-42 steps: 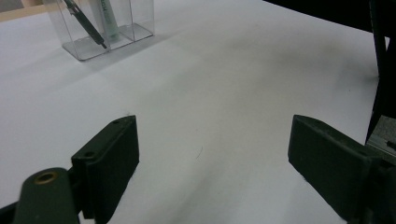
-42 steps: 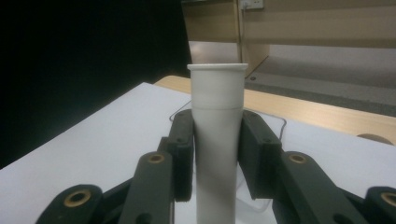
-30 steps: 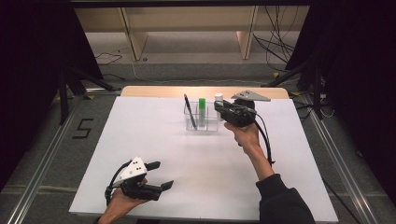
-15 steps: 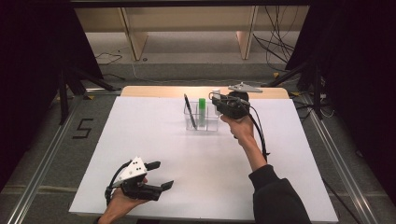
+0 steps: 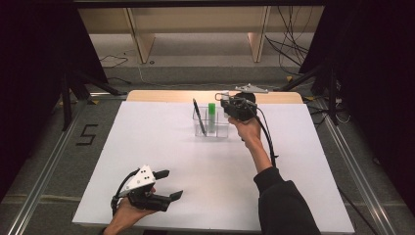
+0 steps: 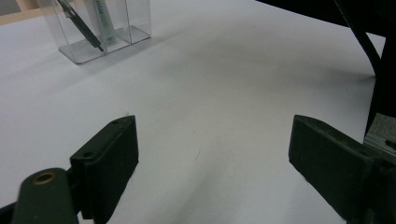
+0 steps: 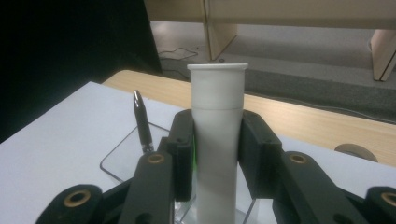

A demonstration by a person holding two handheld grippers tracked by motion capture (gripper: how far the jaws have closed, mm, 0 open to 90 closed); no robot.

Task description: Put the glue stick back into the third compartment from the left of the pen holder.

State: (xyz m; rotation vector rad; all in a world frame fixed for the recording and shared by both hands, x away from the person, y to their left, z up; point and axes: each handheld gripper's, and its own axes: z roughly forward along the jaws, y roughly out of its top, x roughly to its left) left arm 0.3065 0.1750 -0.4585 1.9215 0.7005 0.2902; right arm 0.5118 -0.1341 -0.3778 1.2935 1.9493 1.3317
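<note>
A clear plastic organizer (image 5: 222,131) stands at the far middle of the white table. A black pen (image 5: 198,116) leans in it and a green tube (image 5: 211,113) stands upright beside the pen. My right gripper (image 5: 229,105) hovers at the organizer's right end, shut on an upright white tube (image 7: 217,88) whose flat cap rises above the jaws. In the right gripper view the pen (image 7: 142,123) and the organizer's rim (image 7: 121,163) lie just beyond the jaws on the left. My left gripper (image 5: 172,183) rests near the front left edge, open and holding nothing (image 6: 210,158).
A bare wooden strip (image 5: 166,96) runs along the table's far edge. Black curtains hang on both sides, and cables and wooden legs lie on the floor beyond. The white surface (image 5: 147,142) stretches between the two grippers.
My right gripper has carried the white tube farther away and slightly left, up to the organizer's right end. The left gripper has stayed where it was.
</note>
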